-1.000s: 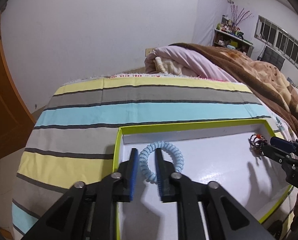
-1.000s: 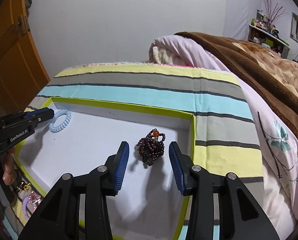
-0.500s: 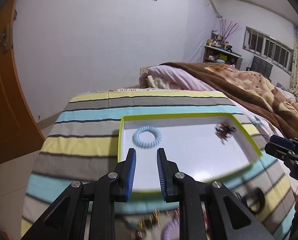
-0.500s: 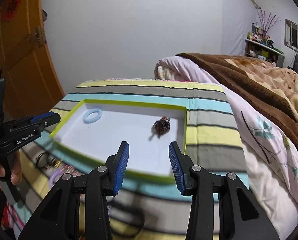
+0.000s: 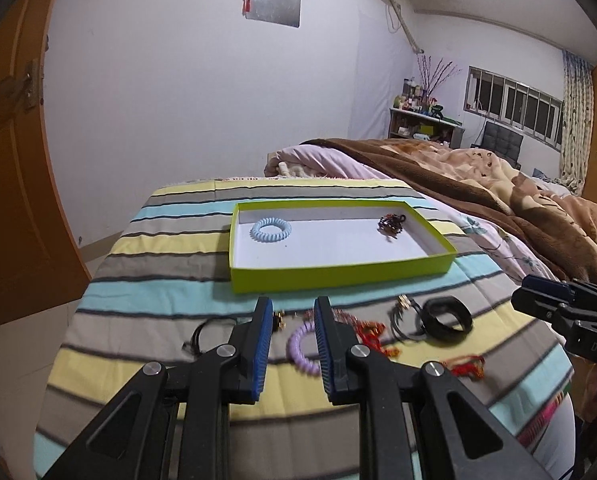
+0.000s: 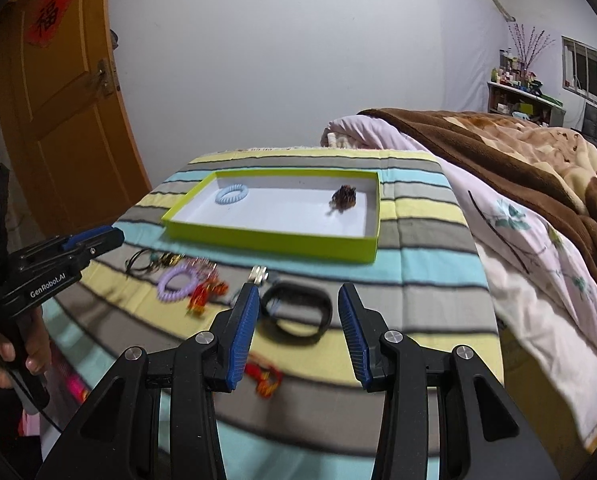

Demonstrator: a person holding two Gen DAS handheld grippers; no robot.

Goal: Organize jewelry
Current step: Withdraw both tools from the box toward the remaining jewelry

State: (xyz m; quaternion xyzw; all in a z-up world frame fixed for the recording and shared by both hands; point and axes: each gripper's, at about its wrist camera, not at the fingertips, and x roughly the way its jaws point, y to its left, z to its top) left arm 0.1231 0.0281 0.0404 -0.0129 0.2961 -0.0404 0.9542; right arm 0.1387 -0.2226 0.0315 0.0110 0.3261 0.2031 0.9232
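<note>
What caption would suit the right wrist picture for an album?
Open right tool above a black band on the striped bedspread; light blue coil ring in the shallow lime-green box.

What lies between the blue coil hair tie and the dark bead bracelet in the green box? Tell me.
Nothing: between the blue coil hair tie and the dark bead bracelet only the green box's bare white floor shows, in both wrist views.
</note>
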